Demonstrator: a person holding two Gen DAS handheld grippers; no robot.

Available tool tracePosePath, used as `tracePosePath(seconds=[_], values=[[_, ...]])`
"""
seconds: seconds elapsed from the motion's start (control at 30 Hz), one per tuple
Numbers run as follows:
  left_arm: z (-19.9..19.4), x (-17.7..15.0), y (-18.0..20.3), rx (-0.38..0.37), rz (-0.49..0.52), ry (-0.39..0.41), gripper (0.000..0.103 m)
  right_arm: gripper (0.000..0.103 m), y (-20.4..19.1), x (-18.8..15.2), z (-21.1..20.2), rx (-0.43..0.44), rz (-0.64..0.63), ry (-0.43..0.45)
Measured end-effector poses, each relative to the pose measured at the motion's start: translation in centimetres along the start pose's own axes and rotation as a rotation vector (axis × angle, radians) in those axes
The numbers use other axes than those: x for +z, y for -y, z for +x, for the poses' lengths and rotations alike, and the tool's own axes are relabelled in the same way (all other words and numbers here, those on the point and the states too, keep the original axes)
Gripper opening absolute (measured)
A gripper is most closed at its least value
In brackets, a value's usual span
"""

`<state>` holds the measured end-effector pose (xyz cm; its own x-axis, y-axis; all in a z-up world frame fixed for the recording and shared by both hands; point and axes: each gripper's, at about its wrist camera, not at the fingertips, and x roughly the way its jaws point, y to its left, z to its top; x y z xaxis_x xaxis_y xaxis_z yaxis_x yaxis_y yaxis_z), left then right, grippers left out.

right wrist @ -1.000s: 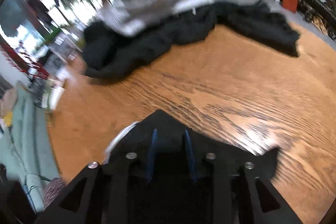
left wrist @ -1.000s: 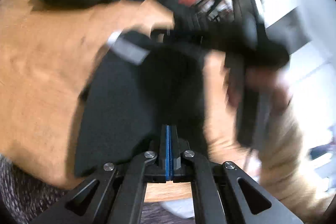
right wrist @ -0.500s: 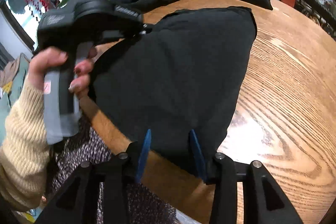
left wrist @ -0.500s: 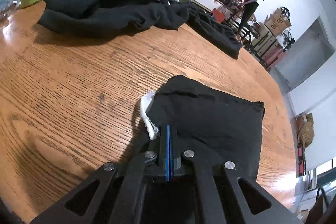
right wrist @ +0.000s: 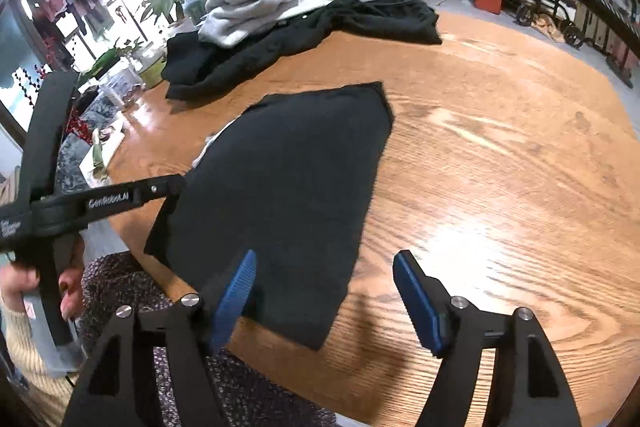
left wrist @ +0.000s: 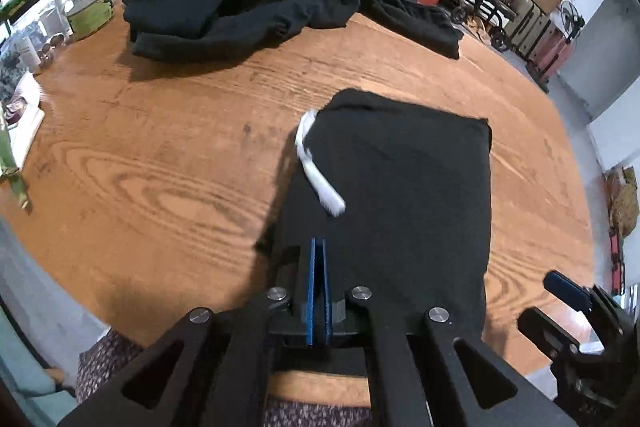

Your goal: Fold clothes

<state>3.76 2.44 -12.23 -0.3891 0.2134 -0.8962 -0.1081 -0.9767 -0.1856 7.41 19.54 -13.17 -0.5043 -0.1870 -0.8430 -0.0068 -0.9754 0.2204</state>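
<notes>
Oak table (left wrist: 168, 163) carries a far heap of clothes (left wrist: 256, 7); the black garment (left wrist: 400, 187) lies folded flat at the near edge. Left gripper (left wrist: 319, 247) pinches its near hem, pads together; right gripper (right wrist: 324, 291) is opening, nothing between, likely letting go.

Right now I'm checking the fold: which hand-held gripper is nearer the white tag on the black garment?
Left. The left hand-held gripper, shut, sits just below the white tag. The right hand-held gripper, jaws opening, is at the garment's opposite near corner.
</notes>
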Motion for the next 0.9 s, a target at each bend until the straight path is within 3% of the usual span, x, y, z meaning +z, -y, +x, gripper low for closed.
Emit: tracePosePath(seconds=[0.1,0.17,0.27,0.37,0.5,0.7,0.73,0.77,0.83,0.9], values=[[-0.3,-1.2,0.1,-0.007,-0.006,-0.023,0.014,0.076,-0.2,0.1,1.6,0.025,0.029,-0.037],[-0.4,-1.9,0.0,-0.029,-0.012,-0.034,0.041,0.076,-0.2,-0.4,2.4,0.051,0.057,-0.064],[-1.1,-2.9,-0.5,-0.073,-0.058,-0.018,0.062,0.076,0.5,-1.1,2.9,0.101,0.114,-0.097],[-1.6,-3.8,-1.9,-0.156,-0.167,0.004,0.064,0.077,1.5,-1.7,3.8,0.176,0.21,-0.129],[-1.2,-5.1,-4.8,-0.263,-0.422,0.003,0.065,0.077,1.4,-2.1,4.6,0.237,0.267,-0.142],[-0.4,-6.9,-6.5,-0.294,-0.626,-0.016,0.065,0.075,1.0,-2.5,5.7,0.269,0.337,-0.133],[-0.1,-7.2,-6.6,-0.305,-0.659,-0.025,0.065,0.062,1.0,-2.5,5.7,0.267,0.332,-0.129],[0.1,-7.5,-6.6,-0.312,-0.683,-0.033,0.065,0.04,0.7,-2.5,5.9,0.27,0.322,-0.127],[0.6,-8.0,-6.3,-0.325,-0.695,-0.051,0.065,0.022,0.5,-2.6,6.1,0.308,0.324,-0.119],[0.8,-8.5,-5.8,-0.351,-0.706,-0.072,0.065,0.018,-0.3,-2.3,5.6,0.33,0.283,-0.092]])
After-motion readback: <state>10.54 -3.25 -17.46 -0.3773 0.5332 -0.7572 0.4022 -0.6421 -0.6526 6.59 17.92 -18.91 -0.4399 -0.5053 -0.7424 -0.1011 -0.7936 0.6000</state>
